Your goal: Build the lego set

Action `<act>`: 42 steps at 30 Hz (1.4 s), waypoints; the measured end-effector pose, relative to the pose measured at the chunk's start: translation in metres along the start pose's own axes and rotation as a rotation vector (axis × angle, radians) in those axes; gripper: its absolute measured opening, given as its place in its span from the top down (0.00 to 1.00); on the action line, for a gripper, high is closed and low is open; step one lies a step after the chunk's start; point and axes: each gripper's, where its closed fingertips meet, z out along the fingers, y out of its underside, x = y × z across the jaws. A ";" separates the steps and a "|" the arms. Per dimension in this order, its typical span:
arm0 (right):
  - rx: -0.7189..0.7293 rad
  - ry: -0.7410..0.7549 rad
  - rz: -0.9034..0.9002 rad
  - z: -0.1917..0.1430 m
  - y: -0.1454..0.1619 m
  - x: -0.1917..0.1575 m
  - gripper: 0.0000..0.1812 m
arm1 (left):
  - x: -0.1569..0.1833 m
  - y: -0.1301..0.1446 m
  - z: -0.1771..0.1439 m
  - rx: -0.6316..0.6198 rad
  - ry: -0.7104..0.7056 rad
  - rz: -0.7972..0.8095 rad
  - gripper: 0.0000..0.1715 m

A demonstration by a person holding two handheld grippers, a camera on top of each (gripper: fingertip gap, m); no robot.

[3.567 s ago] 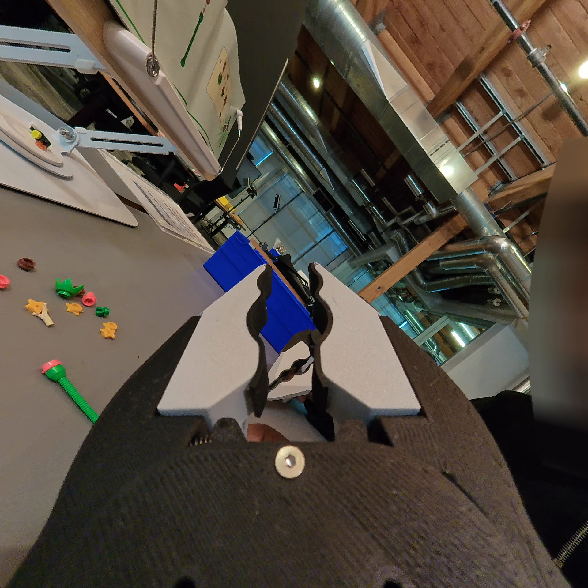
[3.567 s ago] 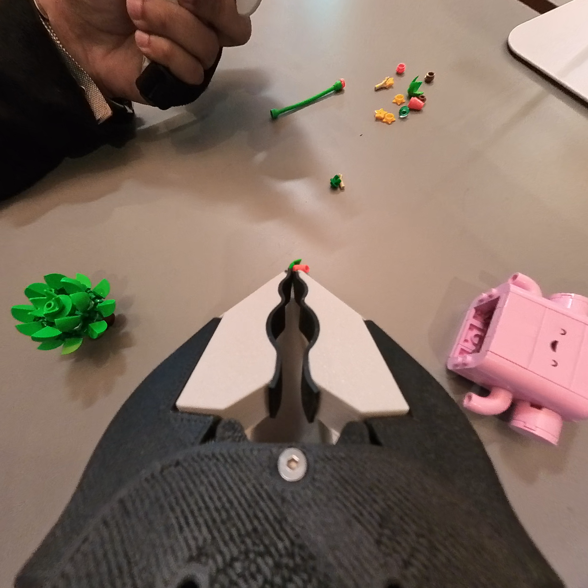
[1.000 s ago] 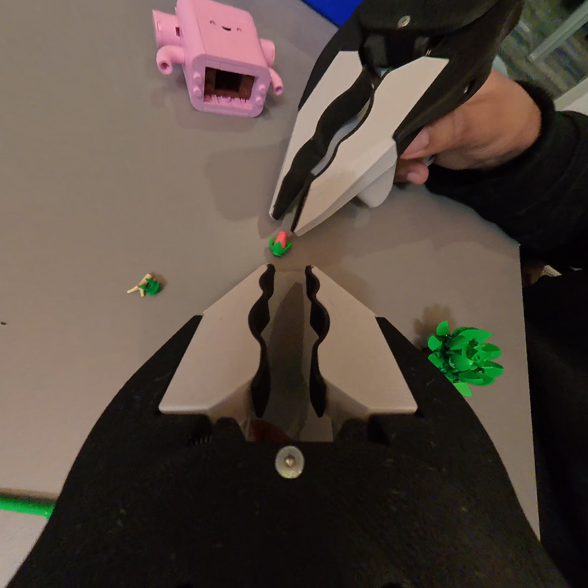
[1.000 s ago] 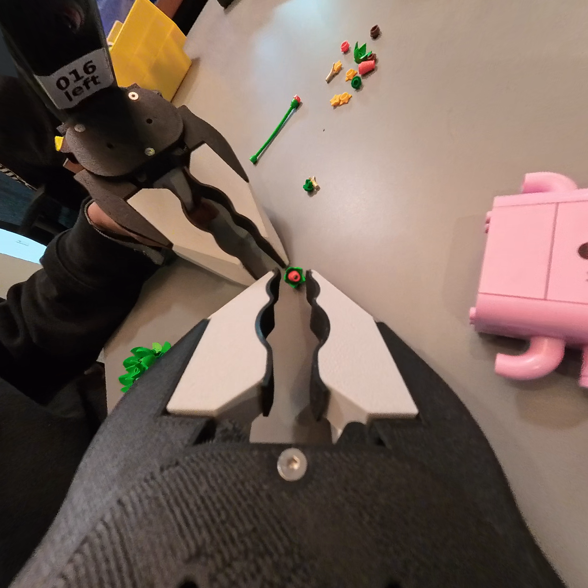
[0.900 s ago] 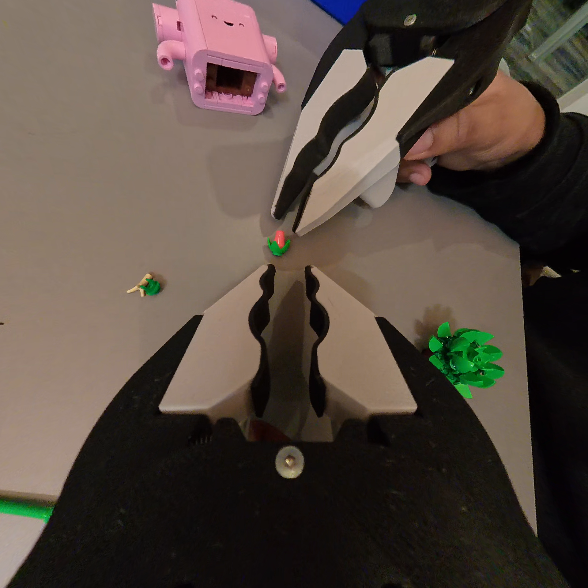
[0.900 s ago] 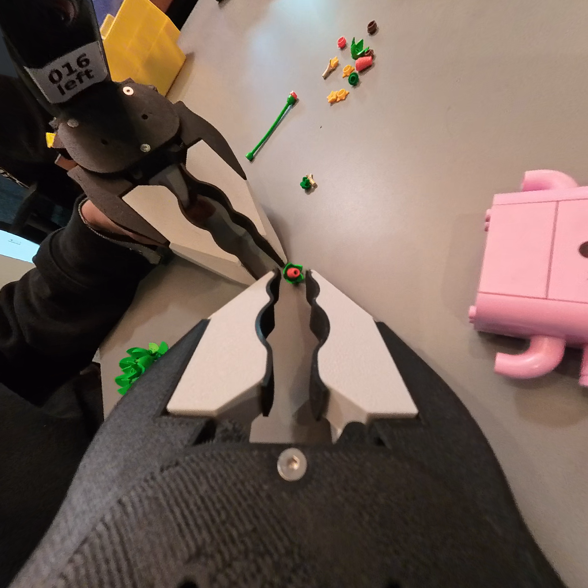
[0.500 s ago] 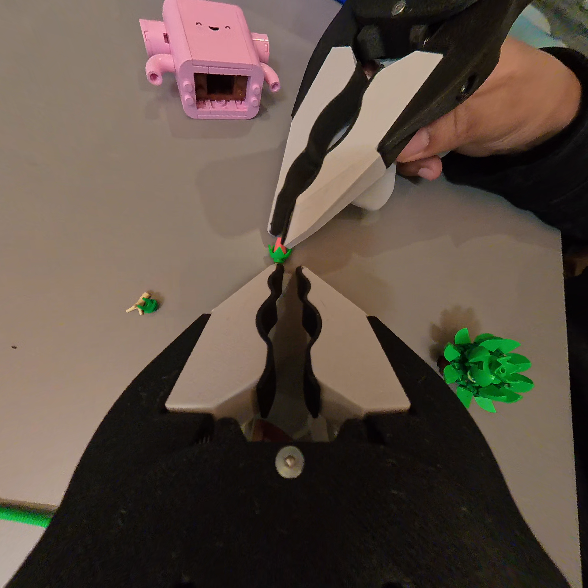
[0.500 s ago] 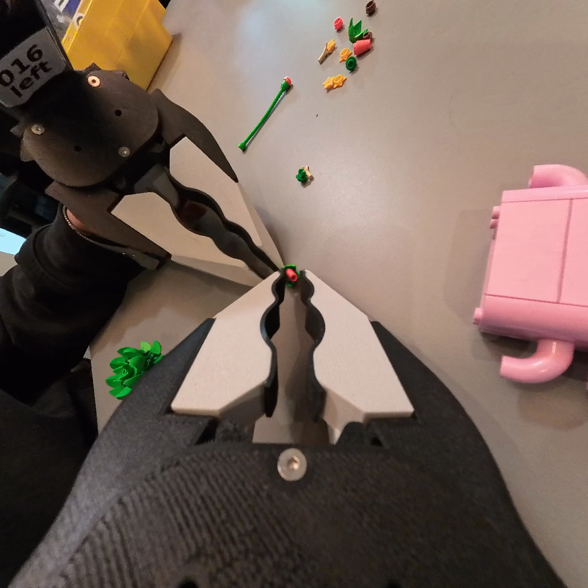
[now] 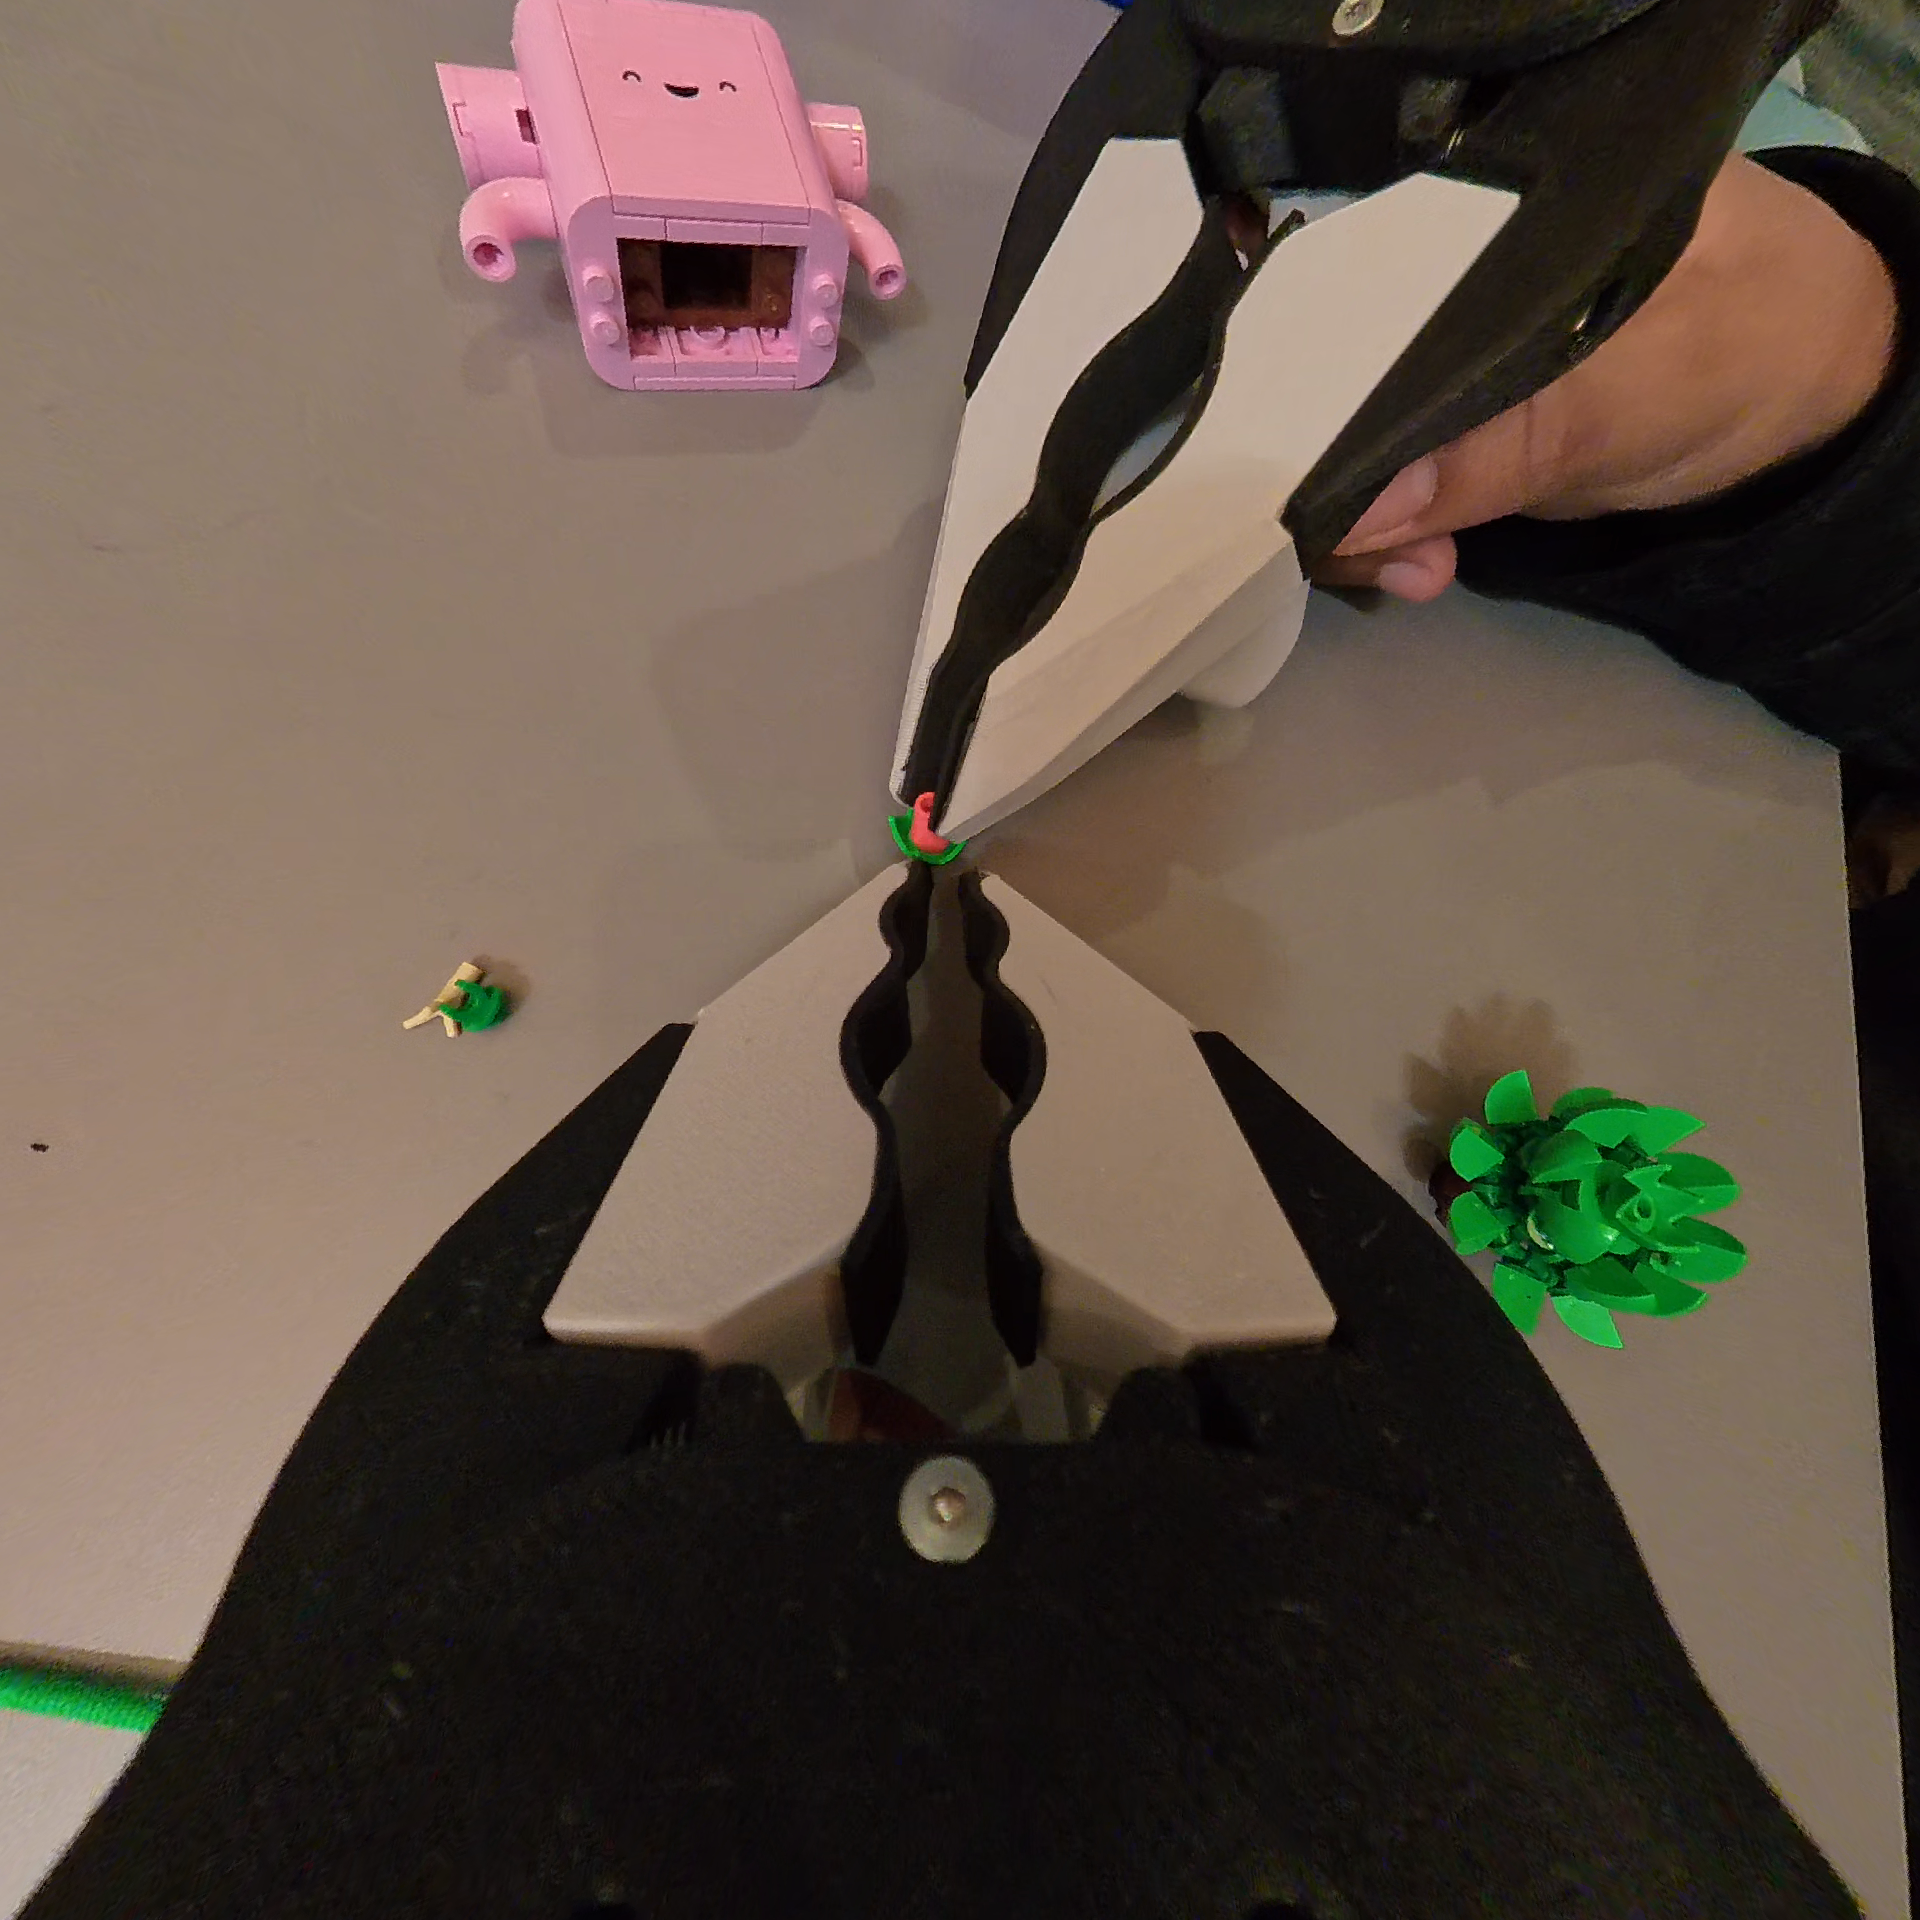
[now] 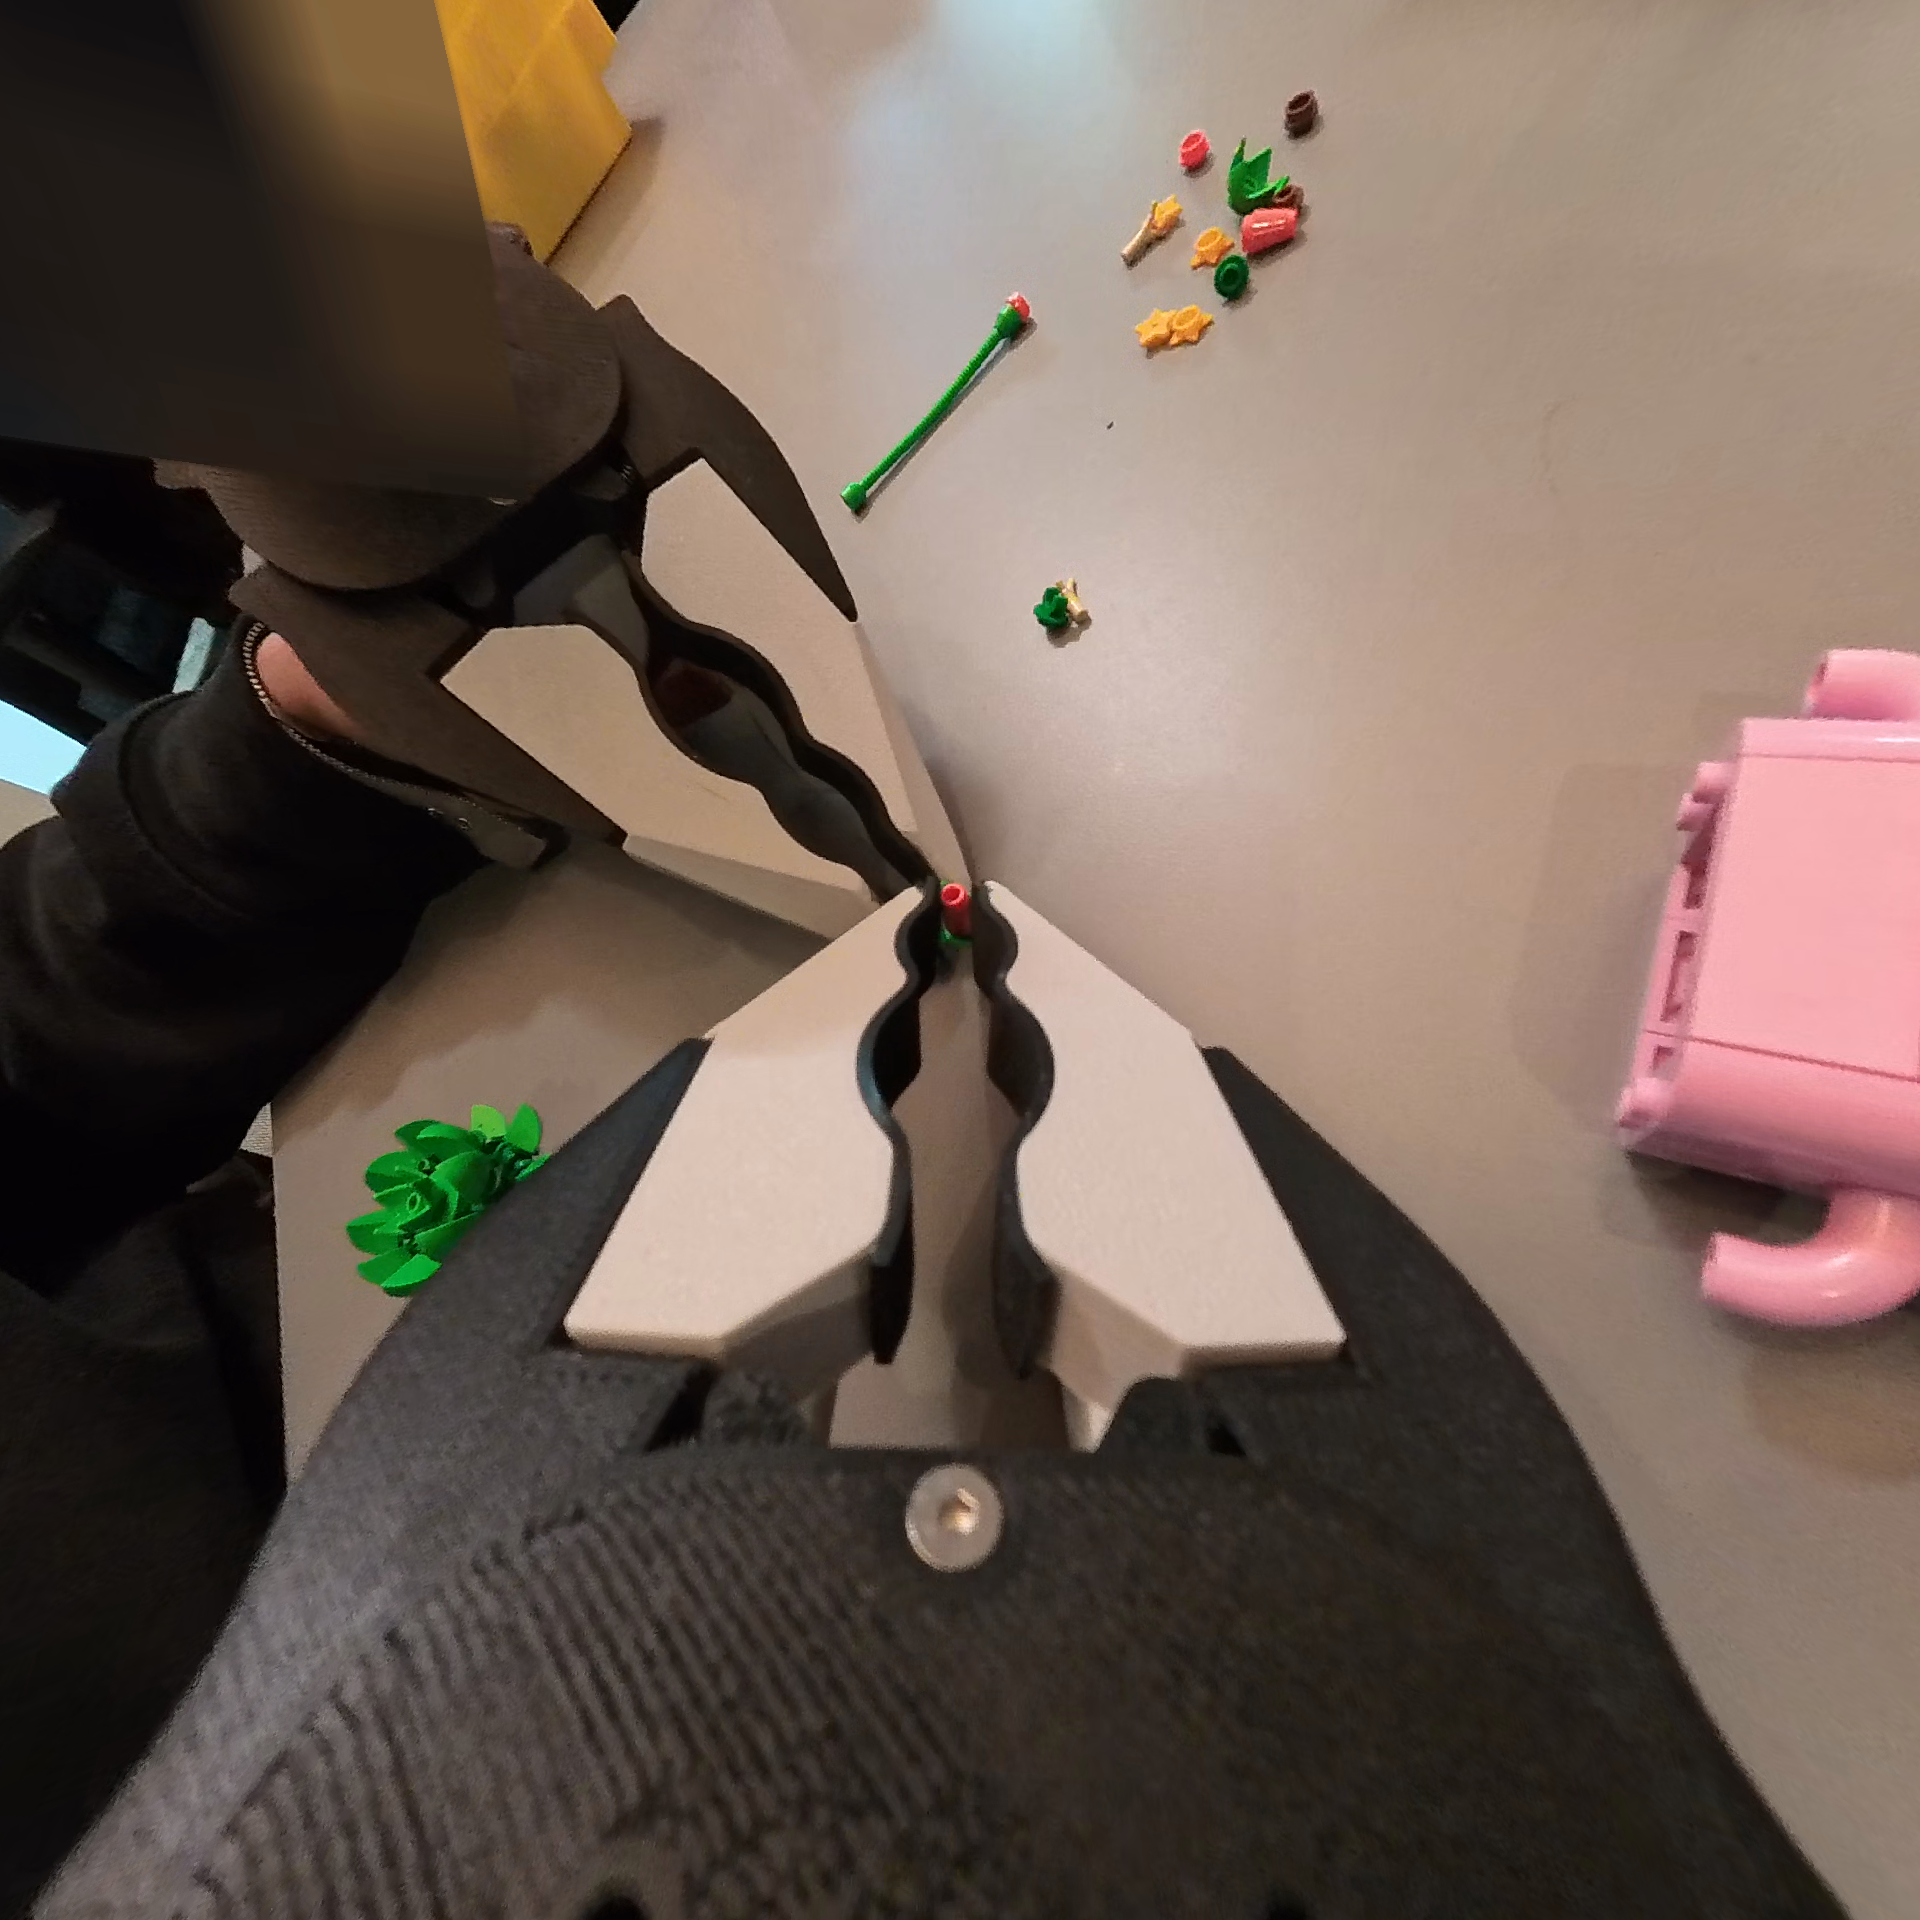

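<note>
A tiny flower bud, red top on a green leaf base [image 9: 925,834], sits between both grippers just above the grey table; it also shows in the right wrist view [image 10: 954,902]. My right gripper [image 10: 956,896] is shut on the red top; in the left wrist view it [image 9: 920,800] reaches down from the upper right. My left gripper [image 9: 940,876] meets it from the opposite side, its jaws narrowed to a thin slit at the green base; in the right wrist view it [image 10: 906,881] comes in from the upper left.
A pink box figure [image 9: 686,187] with an open front lies beyond. A green leafy plant [image 9: 1590,1205] sits near the table edge [image 9: 1847,1039]. A small green-and-tan piece [image 9: 462,1008], a green stem [image 10: 935,405], several loose small pieces [image 10: 1226,229] and a yellow bin [image 10: 530,104] are farther off. Only a small space, under 4 cm, lies between the two pairs of fingers. About 7 cm separates my right fingertips from the small green-and-tan piece [image 9: 462,1008].
Both grippers have closed in on the bud. The right gripper went from open around it to shut on the red top. The left jaws narrowed and moved up to the green base.
</note>
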 end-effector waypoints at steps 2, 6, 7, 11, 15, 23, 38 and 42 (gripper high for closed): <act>0.001 0.006 -0.008 0.000 0.000 0.000 0.98 | 0.000 0.000 0.000 0.000 0.001 0.001 0.97; 0.016 0.015 -0.034 -0.001 -0.003 -0.001 0.98 | 0.001 0.000 0.000 0.003 0.005 0.004 0.95; 0.015 0.018 -0.038 -0.001 -0.003 -0.001 0.98 | 0.001 0.000 -0.001 0.005 0.004 0.001 0.94; -0.015 0.065 -0.074 0.001 0.001 0.003 0.98 | -0.009 0.003 -0.007 0.009 -0.037 0.001 0.94; -0.036 0.124 -0.147 0.002 0.004 0.006 0.98 | -0.021 0.004 -0.014 0.028 -0.070 -0.032 0.94; -0.061 0.123 -0.167 0.005 0.007 0.005 0.94 | -0.023 0.004 -0.014 0.021 -0.088 -0.023 0.94; 0.052 0.072 -0.196 -0.012 -0.009 0.003 1.00 | -0.022 0.004 -0.013 0.021 -0.087 -0.022 0.94; -0.017 0.175 -0.350 -0.003 0.000 0.003 1.00 | -0.022 0.004 -0.013 0.020 -0.088 -0.020 0.94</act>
